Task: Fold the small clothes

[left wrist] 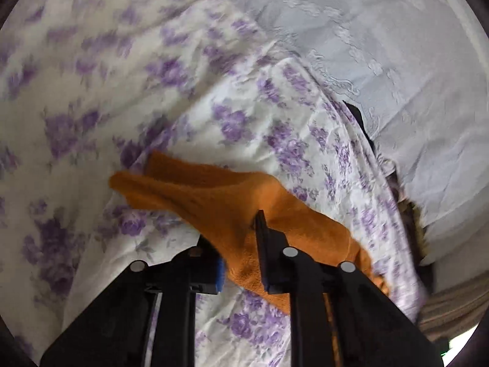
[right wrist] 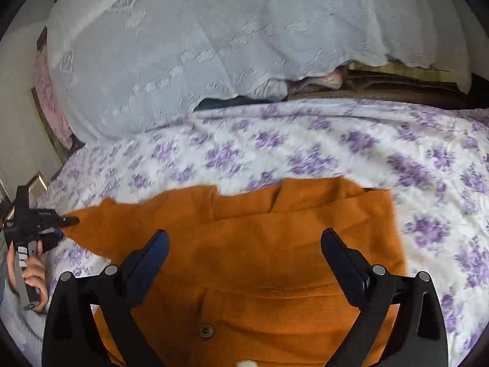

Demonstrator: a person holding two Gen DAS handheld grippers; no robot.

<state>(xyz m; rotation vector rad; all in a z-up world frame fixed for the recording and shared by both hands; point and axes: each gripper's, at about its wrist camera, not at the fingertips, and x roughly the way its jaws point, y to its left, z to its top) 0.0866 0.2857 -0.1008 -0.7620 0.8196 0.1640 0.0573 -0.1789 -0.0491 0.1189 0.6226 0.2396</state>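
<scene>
The bed (right wrist: pixel 305 146) lies flat and bare to the right of the garment (right wrist: pixel 259 244) and between it and the white mound (right wrist: pixel 183 46) behind, which walls off the far side. At the left, the left tongs (right wrist: pixel 65 224) grip the garment's corner, blocking that edge.

A home bedroom: a bed (right wrist: pixel 351 140) spread with a white sheet printed in purple flowers, a pale embroidered cover (right wrist: pixel 189 49) draped over piled bedding (right wrist: pixel 366 82) at its far side.
</scene>
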